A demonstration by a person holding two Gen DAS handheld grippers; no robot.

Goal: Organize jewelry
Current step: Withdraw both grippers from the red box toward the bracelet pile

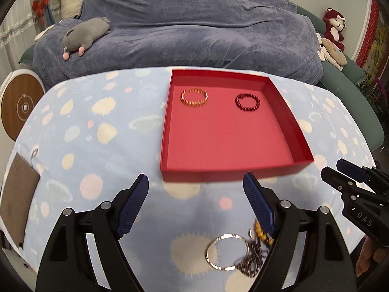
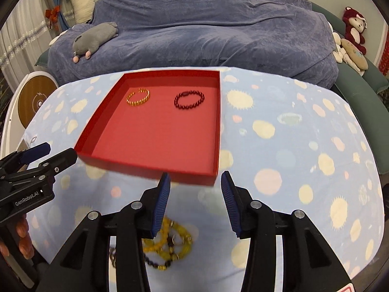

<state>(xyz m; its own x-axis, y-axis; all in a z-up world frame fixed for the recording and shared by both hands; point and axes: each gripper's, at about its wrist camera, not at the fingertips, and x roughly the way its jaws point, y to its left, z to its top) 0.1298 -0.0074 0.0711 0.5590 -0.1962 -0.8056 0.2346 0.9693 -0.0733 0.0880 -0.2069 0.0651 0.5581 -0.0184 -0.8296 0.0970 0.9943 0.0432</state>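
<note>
Behind the bench (image 1: 102,146), which is wearing a pale blue spotted cloth, a sofa is lying under a blue throw (image 1: 194,31) with a grey plush toy (image 1: 85,32) sprawling on it and a red plush toy (image 1: 335,28) sitting at the far right. At the far left a round white and wood device (image 1: 19,104) is leaning, and a brown card (image 1: 17,194) is lying on the bench's left edge. On the bench a shallow red tray (image 1: 289,121) is holding a gold bracelet (image 1: 194,96) at its far left and a dark red bead bracelet (image 1: 247,101) to its right, apart from each other. Near the tray's near edge a silver bangle (image 1: 226,251), a dark chain (image 1: 252,258) and yellow bead strands (image 2: 175,241) are lying in a loose pile. Nothing is blocking the way to that pile. The left gripper (image 1: 195,199) is tilting down over it, spread wide and empty; the right gripper (image 2: 195,199) is angling down likewise, parted less widely, pinching nothing.
</note>
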